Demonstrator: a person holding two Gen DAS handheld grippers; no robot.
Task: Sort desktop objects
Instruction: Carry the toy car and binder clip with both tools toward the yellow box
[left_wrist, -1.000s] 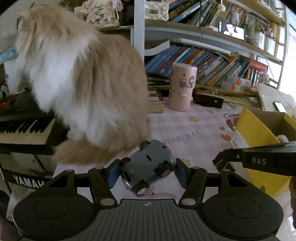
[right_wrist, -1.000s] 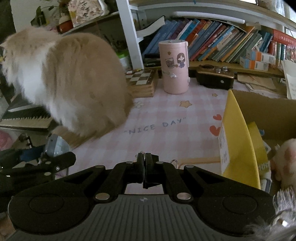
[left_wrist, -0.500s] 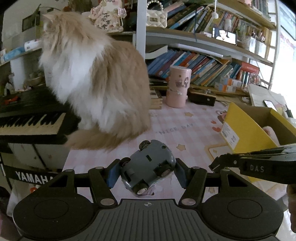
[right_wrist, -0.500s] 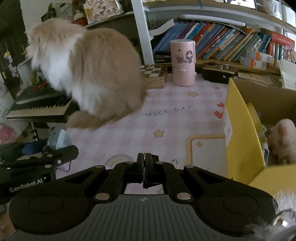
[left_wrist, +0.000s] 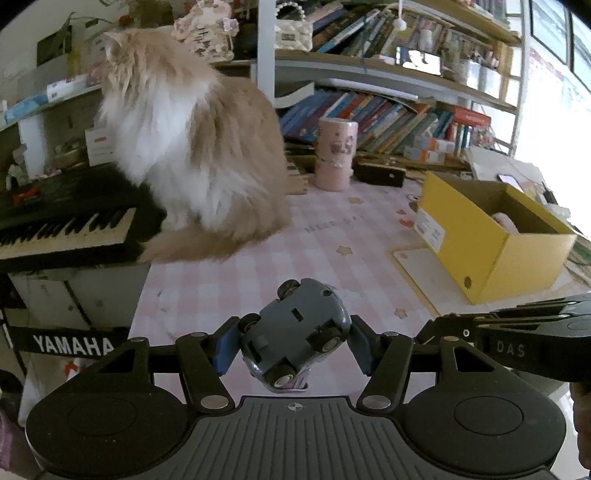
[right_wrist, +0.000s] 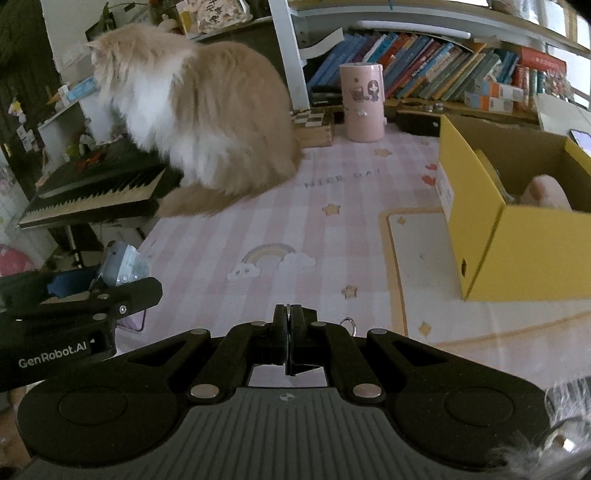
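My left gripper (left_wrist: 291, 341) is shut on a grey-blue toy car (left_wrist: 295, 332), held underside up, wheels showing, above the near edge of the pink checked mat (left_wrist: 280, 266). From the right wrist view the car (right_wrist: 123, 264) shows at the far left in the left gripper (right_wrist: 122, 291). My right gripper (right_wrist: 288, 325) is shut with nothing between its pads, over the mat's near part; it also reaches in at the right of the left wrist view, the right gripper (left_wrist: 439, 326). An open yellow box (left_wrist: 491, 240) (right_wrist: 513, 236) stands on the right with a pink plush (right_wrist: 546, 192) inside.
A fluffy cream and white cat (left_wrist: 192, 147) (right_wrist: 199, 118) sits at the mat's left, partly on a black keyboard (left_wrist: 66, 225). A pink canister (right_wrist: 364, 101), a chessboard box (right_wrist: 312, 125) and a shelf of books (right_wrist: 443, 70) stand at the back.
Both grippers have drawn back from the cat and the shelf, so more of the mat and the yellow box shows. The car stays gripped; the right gripper stays shut.
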